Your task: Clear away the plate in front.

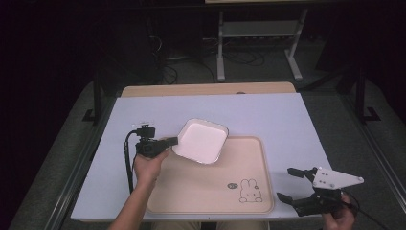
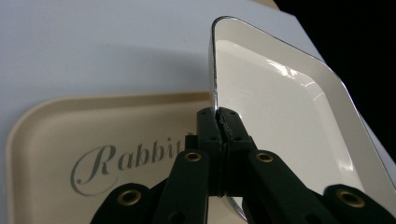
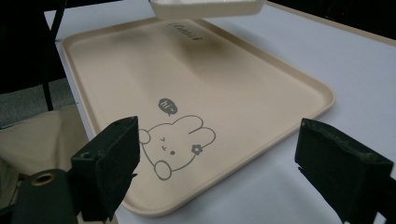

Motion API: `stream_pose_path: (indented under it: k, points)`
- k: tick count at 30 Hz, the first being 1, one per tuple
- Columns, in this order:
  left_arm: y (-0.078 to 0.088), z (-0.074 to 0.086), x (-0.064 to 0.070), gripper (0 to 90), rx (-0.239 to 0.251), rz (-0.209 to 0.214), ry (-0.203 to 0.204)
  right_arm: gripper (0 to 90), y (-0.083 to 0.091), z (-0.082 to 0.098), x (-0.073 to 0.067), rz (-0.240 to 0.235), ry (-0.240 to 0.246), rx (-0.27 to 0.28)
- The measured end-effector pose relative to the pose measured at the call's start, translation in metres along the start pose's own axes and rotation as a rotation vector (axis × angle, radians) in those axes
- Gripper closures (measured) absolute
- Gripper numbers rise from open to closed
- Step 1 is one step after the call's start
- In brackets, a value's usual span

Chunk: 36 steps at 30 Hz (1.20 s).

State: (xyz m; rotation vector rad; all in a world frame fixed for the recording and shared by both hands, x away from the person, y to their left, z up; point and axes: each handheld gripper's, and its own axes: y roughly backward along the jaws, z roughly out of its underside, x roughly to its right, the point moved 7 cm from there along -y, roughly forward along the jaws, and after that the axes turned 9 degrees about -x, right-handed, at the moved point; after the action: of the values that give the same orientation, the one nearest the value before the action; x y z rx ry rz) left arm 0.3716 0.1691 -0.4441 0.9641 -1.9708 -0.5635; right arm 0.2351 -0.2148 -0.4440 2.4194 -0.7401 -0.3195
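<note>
Seen from above, a white-covered counter [image 1: 268, 112] carries a beige tray [image 1: 191, 187] with a rabbit drawing [image 1: 250, 190] near its front right corner. Furthest left, the person's left hand [image 1: 148, 165] comes in from the bottom edge and holds the left tool [image 1: 173, 141], pointing to the right. Its jaws are clamped on the left rim of a square white plate [image 1: 201, 140]; in the left gripper view the two black pads meet tightly on the plate's thin edge, with the word "Rabbit" printed on the tray behind them. The plate sits tilted over the tray's far left corner, part of it reaching past the tray rim over the counter; in the right gripper view its underside hangs clear above the tray. Whether any other edge touches the tray cannot be told. Further right, past the tray's right rim, the right tool [image 1: 288, 183] is held in the person's right hand [image 1: 341, 218] near the counter's front right corner, with a grey three-cornered plate on top. Its jaws stand wide apart with nothing between them, and it points left towards the tray and the rabbit.
</note>
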Motion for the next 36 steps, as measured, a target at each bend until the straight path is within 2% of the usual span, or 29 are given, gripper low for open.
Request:
stream_pose_path:
  k: [5, 12, 15, 19, 25, 28, 33, 36]
  points:
    - [-0.004, 0.012, -0.005, 88.8, -0.010, -0.007, 0.017, 13.1, 0.000, 0.000, 0.000, 0.000, 0.001, -0.001]
    - [-0.008, 0.027, -0.005, 88.8, -0.022, -0.003, 0.018, 13.1, -0.001, 0.000, 0.000, 0.000, 0.001, -0.002]
    - [-0.009, 0.033, -0.005, 88.8, -0.021, -0.017, 0.019, 13.1, -0.001, 0.000, 0.000, 0.001, 0.002, -0.004]
    - [-0.010, 0.042, -0.007, 88.8, -0.025, -0.074, 0.018, 13.1, -0.001, 0.000, 0.000, 0.001, 0.002, -0.004]
    - [-0.011, 0.052, -0.009, 88.8, -0.038, -0.121, 0.015, 13.1, -0.001, 0.000, 0.000, 0.003, 0.002, -0.004]
    - [-0.013, 0.057, -0.012, 88.8, -0.036, -0.094, 0.047, 13.1, -0.001, 0.000, 0.000, 0.003, 0.002, -0.004]
    - [-0.012, 0.065, -0.013, 88.7, -0.046, -0.123, 0.055, 13.1, -0.001, 0.000, 0.000, 0.003, 0.000, -0.003]
    - [-0.011, 0.070, -0.011, 88.4, -0.067, -0.148, 0.040, 13.1, -0.001, 0.000, 0.000, 0.003, 0.001, -0.003]
